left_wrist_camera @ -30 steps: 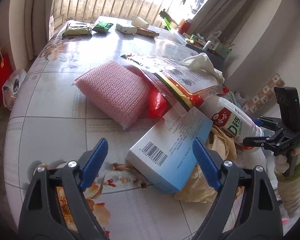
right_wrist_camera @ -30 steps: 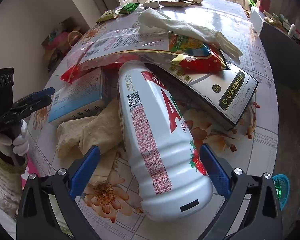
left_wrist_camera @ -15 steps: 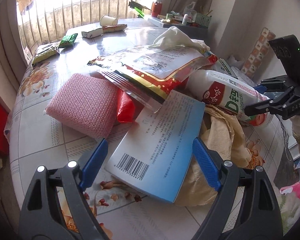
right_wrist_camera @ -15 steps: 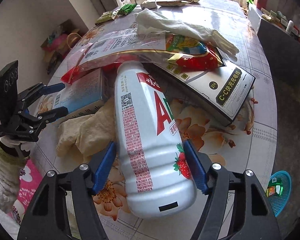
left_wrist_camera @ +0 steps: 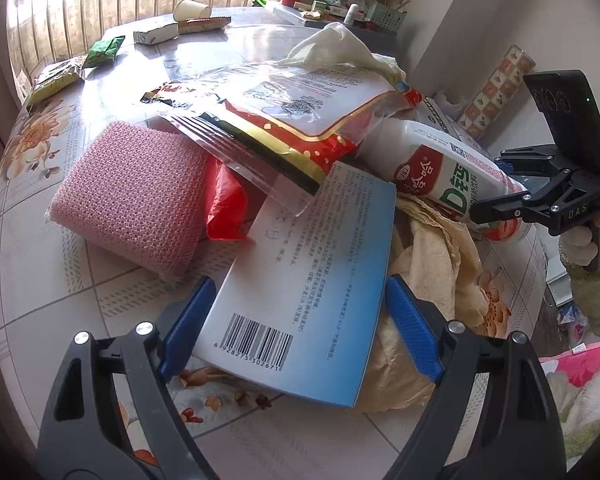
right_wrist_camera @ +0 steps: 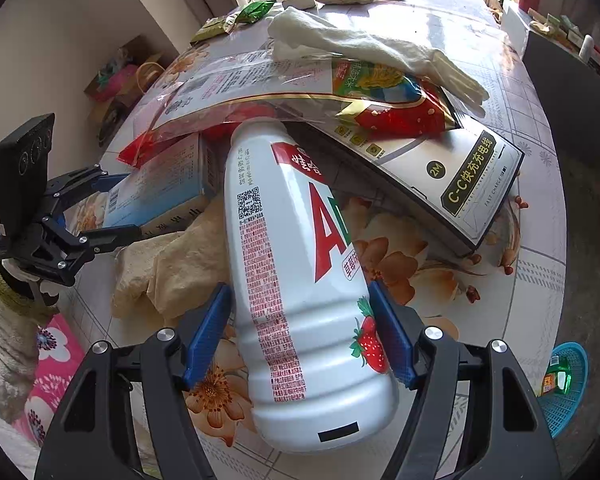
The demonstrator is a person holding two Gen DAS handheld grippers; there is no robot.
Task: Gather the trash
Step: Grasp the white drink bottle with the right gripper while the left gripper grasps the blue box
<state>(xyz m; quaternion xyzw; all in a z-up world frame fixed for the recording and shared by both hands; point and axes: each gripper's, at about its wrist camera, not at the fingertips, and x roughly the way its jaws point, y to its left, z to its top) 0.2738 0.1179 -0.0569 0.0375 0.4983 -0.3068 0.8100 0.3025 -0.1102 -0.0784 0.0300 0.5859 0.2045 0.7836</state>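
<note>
Right tongs (right_wrist_camera: pixel 300 336) clamp white bottle (right_wrist_camera: pixel 300 264); left tongs (left_wrist_camera: pixel 296 324) gape astride blue box (left_wrist_camera: pixel 304 280). We fear pouch (left_wrist_camera: pixel 292 120) sliding off (overlaps both).

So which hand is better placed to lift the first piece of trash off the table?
The right. Its tool already has both pads against the white milk bottle, ready to lift. The left tool only straddles the blue box, pads apart from it, and the clear snack bag lies on the box's far end.
</note>
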